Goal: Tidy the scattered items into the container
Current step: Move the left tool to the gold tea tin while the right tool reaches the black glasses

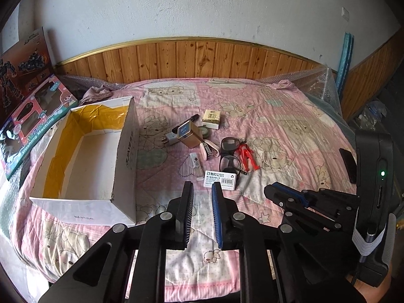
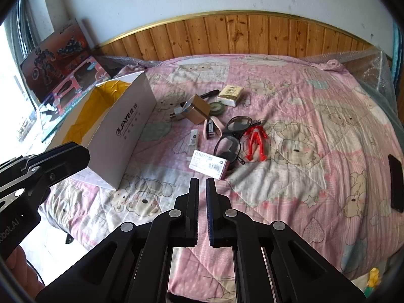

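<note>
A white cardboard box (image 1: 83, 161) with yellow tape lining its inner walls is sitting open and empty on the left part of a pink quilted bedspread printed with cartoon bears (image 1: 277, 131), and the scattered things are all lying on the quilt to the right of it, none inside. Nearest the grippers, a small white staples carton with a barcode (image 1: 221, 178) is lying flat, with a pair of black-framed glasses (image 1: 229, 154) touching its far edge and a red plastic toy figure (image 1: 246, 157) lying just beside the glasses. Further back, a gold rectangular tin (image 1: 188, 134) is resting against a white plug adapter (image 1: 169, 140), a pale pink stapler (image 1: 208, 150) is lying near them, a small clear packet (image 1: 195, 160) is sitting between the stapler and the box, and a cream tissue pack (image 1: 211, 119) and a black marker pen (image 1: 192, 118) are lying at the far end of the cluster. The left gripper (image 1: 203, 192) is hovering over the quilt just short of the staples carton, its jaws standing moderately apart and gripping nothing. The right gripper (image 2: 202, 185) is hanging above the same carton, its jaws drawn to a narrow gap with nothing between them. A dark phone (image 2: 396, 183) is lying near the right edge of the bed, well apart from the cluster.
</note>
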Tool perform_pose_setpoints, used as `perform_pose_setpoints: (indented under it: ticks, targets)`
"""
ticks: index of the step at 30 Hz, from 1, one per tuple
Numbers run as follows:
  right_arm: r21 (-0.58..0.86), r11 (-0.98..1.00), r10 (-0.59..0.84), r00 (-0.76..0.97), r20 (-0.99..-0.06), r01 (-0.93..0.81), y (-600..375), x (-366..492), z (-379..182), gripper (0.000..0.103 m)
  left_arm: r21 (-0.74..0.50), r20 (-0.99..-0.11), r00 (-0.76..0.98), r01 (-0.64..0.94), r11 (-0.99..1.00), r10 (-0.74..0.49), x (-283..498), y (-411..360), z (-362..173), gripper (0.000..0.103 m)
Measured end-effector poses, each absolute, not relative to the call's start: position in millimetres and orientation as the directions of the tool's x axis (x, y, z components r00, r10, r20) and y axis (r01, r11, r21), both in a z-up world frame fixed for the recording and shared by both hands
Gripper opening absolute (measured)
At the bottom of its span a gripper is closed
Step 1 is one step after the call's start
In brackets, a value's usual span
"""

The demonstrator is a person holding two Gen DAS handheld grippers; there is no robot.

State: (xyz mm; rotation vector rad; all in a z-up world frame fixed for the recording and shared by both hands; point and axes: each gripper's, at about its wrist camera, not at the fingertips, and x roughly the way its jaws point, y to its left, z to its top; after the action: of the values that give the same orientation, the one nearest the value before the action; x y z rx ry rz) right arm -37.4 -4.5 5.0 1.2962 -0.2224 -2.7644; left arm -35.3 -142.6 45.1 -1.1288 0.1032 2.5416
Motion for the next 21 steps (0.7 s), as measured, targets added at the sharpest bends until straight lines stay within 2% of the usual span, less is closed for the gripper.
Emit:
perform_pose_setpoints:
  ticks: [9, 18, 21]
  targets:
    - [0.221, -0.975, -0.185, -0.613, -0.768, 0.016, 5, -65, -9, 0.005, -0.105, -0.769, -0.564, -0.355, -0.929, 0.303, -67, -134, 18, 0.001]
    - [0.243, -0.970, -0.214, -0.575, -0.789, 0.029, 7, -96, -28, 0.005, -0.129, -0.809, -0.510, -0.333, -0.934, 0.293, -102, -133, -9, 0.000]
    - [0.252, -0.967, -0.219, -0.570, -0.792, 0.021, 12, -103, -34, 0.009, -0.140, -0.821, -0.491, -0.318, -0.938, 0.290, -113, -132, -17, 0.001]
